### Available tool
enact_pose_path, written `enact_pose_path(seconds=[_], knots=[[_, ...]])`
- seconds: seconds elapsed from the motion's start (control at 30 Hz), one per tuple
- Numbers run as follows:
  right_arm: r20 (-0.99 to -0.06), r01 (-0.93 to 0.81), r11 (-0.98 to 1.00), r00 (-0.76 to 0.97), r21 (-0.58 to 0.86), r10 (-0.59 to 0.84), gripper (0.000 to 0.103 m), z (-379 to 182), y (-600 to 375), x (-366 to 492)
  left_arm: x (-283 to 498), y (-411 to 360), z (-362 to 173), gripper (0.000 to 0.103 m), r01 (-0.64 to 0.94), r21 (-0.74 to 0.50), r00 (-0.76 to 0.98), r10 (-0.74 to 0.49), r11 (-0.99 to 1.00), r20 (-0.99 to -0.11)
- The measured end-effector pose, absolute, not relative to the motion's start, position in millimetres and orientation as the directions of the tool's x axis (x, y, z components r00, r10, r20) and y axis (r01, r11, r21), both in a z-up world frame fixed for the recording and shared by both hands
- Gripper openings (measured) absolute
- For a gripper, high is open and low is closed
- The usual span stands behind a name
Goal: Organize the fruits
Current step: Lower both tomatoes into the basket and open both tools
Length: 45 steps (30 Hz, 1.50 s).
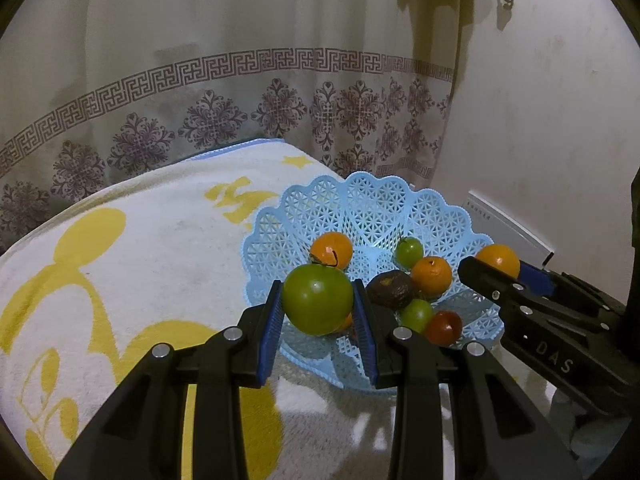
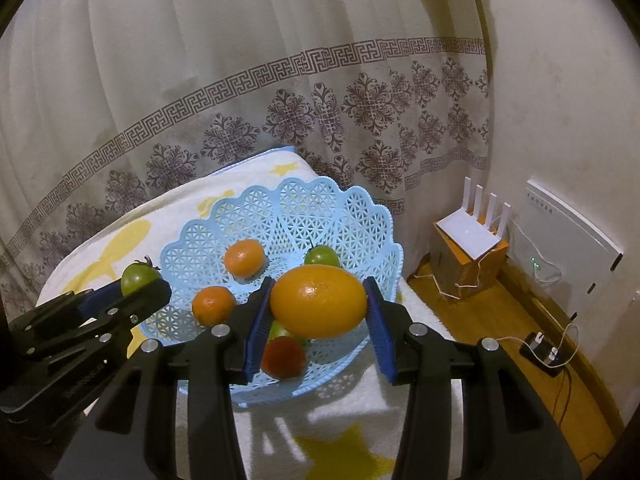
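The left tongs [image 1: 318, 312] pinch a green tomato [image 1: 317, 298] between their blue pads, its stalk end turned up toward 12 o'clock; the fruit is nearly round, so no long axis shows. It hangs over the near left rim of the blue lattice basket [image 1: 360, 200], at about 8 o'clock from the basket's middle. The right tongs [image 2: 318, 316] pinch a large orange [image 2: 318, 301] whose long axis runs side to side, 9 to 3 o'clock, straight across the gap between the pads, and it sits above the near part of the basket [image 2: 304, 208]. In the left wrist view the right tongs [image 1: 494, 270] come in from 4 o'clock with the orange [image 1: 498, 258] over the basket's right rim; in the right wrist view the left tongs [image 2: 140, 284] enter from 8 o'clock with the green tomato [image 2: 138, 276] at the left rim. Inside the basket lie two small oranges [image 2: 244, 258], a small green tomato [image 2: 322, 256], a red tomato [image 2: 284, 356], another green fruit [image 1: 416, 314] and a dark brown fruit [image 1: 391, 289]. The basket stands on a white towel with yellow figures [image 1: 140, 260], which covers the surface below. Behind hangs a pale curtain with a patterned border [image 2: 280, 120]; at 3 o'clock a white router [image 2: 468, 234] stands on an orange box [image 2: 464, 272] on a wooden floor [image 2: 500, 320].
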State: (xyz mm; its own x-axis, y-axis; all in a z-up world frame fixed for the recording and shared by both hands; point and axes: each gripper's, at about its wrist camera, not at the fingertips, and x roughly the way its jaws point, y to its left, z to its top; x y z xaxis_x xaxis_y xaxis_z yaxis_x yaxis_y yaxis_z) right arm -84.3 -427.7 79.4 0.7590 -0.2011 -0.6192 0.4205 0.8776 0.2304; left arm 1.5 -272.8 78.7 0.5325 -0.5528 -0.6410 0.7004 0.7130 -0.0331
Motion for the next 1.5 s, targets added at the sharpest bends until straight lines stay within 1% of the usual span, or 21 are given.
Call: enact_pose_path(seconds=[0.93,0.97,1.0,1.07,1.23,1.5], knots=[[-0.608,0.452,0.862,0.758,0.229,-0.236,0.046,81,-440,-90,3,-288,71,0.035,0.729,-0.036,0.504,-0.570,0.684,-0.649],[-0.608,0.452,0.862,0.758,0.228,-0.237,0.046,81,-439,-90,3,-288,71,0.035,0.728,-0.036,0.504,-0.570,0.685,-0.649],[-0.607,0.452,0.863,0.759,0.228,-0.237,0.046,81,-439,-91,3,-287,72,0.041,0.727,-0.037,0.505,-0.571,0.685,-0.648],[-0.605,0.450,0.863,0.760,0.228,-0.237,0.046,82,-438,-91,2,-286,74,0.049,0.724,-0.033,0.518,-0.574,0.690,-0.635],[-0.602,0.450,0.864,0.762,0.227,-0.238,0.046,83,-437,-91,1,-282,80,0.050,0.724,-0.029,0.528,-0.580,0.690,-0.620],[-0.599,0.445,0.867,0.765,0.224,-0.238,0.046,85,-435,-90,-2,-275,83,0.060,0.708,-0.008,0.558,-0.565,0.706,-0.608]])
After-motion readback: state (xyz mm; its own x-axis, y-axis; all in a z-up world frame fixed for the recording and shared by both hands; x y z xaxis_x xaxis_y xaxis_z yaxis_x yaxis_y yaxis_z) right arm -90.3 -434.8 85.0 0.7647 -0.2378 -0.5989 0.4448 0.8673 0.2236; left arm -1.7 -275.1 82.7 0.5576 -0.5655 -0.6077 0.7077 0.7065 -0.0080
